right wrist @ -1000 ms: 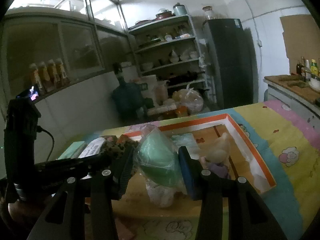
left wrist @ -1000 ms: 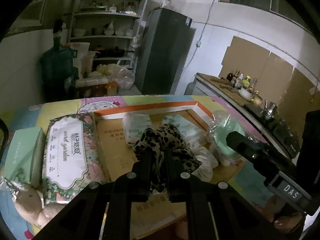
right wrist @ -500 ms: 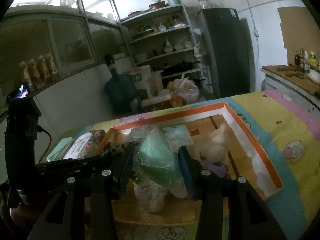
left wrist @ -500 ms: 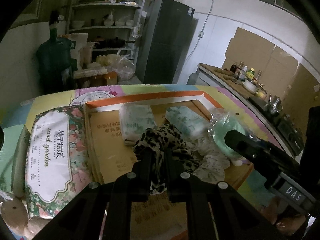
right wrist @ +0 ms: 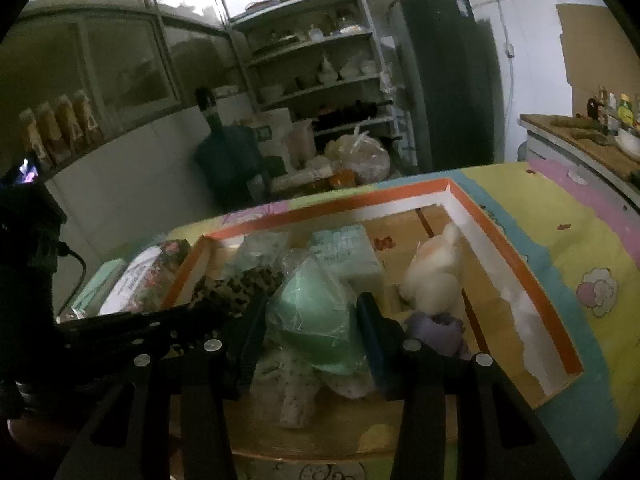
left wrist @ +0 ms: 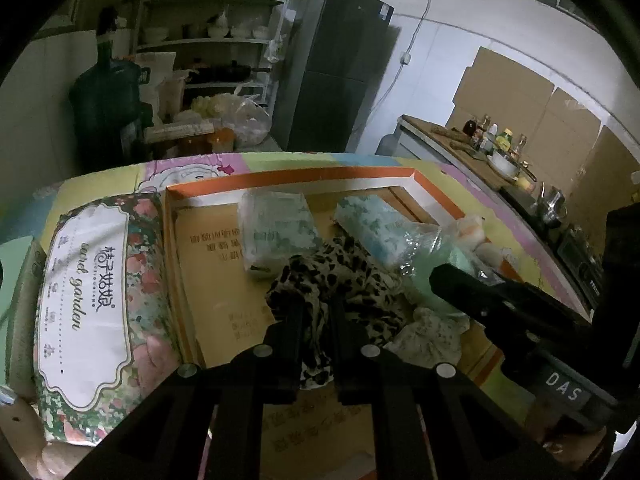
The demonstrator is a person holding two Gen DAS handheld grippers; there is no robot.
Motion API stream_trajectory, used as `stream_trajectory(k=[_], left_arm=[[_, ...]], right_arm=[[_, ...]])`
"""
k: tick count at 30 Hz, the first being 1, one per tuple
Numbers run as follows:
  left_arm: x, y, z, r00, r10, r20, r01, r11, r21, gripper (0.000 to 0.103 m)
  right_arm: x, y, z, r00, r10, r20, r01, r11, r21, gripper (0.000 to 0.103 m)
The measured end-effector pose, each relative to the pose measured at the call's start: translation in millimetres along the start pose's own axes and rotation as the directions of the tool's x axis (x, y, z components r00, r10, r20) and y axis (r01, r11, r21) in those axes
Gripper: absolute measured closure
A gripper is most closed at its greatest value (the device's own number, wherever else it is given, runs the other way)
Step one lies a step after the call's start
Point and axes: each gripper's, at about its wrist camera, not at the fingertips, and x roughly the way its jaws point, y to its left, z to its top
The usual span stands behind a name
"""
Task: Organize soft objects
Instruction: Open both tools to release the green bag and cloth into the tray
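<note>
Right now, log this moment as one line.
left tool: shut on leopard cloth | right tool: shut on green bagged item | both over orange-rimmed box

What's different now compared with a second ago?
Both tongs have come forward and down over the cardboard tray, which now looks larger. Unchanged: the left tongs pinch the leopard-print cloth, and the right tongs clamp the bagged green item.

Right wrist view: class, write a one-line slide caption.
Right gripper shut on a bagged green item over the orange-rimmed box, plush toy alongside.
</note>
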Motion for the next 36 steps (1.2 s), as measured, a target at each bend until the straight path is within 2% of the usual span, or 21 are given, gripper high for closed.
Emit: stream_trajectory(k=[9, 18, 23, 26, 30, 34, 36], left_arm=[[2.7, 4.7, 1.0, 1.000, -0.019, -0.014, 0.018, 1.000, -0.024, 0.089], [1.8, 2.4, 0.3, 0.999, -0.035, -0.014, 0.034, 0.999, -0.027, 0.081], [-0.9, 0.9, -0.2, 0.999, -0.053, -0.003, 0.053, 0.998, -0.033, 0.066], [-3.8, -2.3, -0.2, 0.998, -0.069, 0.007, 0.069, 0.997, -0.029, 0.054], [-8.2, -6.5, -0.3, 0.999, -0.047, 0.027, 0.047, 0.999, -0.015, 0.045], [-15.1, -5.3, 0.1, 0.998, -0.038, 0.053, 0.039, 0.999, -0.024, 0.027], [-17.4, -4.7, 1.1, 0.997, -0.041, 0.061, 0.042, 0.999, -0.030, 0.023]], right_arm=[[4.1, -2.2, -2.0, 1.000, 0.000, -0.022, 0.000, 1.000, 0.007, 0.055], [1.8, -3.4, -1.6, 1.000, 0.020, -0.015, -0.020, 1.000, 0.023, 0.053], [-2.1, -3.2, -1.2, 0.999, 0.033, 0.001, -0.033, 0.999, 0.029, 0.050], [-7.8, -5.1, -1.2, 0.999, 0.042, 0.022, -0.043, 0.999, 0.032, 0.042], [-16.0, -5.1, 0.6, 0.997, 0.055, 0.058, -0.057, 0.998, 0.041, 0.037], [-27.5, -7.3, 1.9, 0.993, 0.066, 0.098, -0.072, 0.996, 0.060, 0.033], [-33.6, -7.3, 2.8, 0.991, 0.068, 0.118, -0.076, 0.995, 0.067, 0.031]])
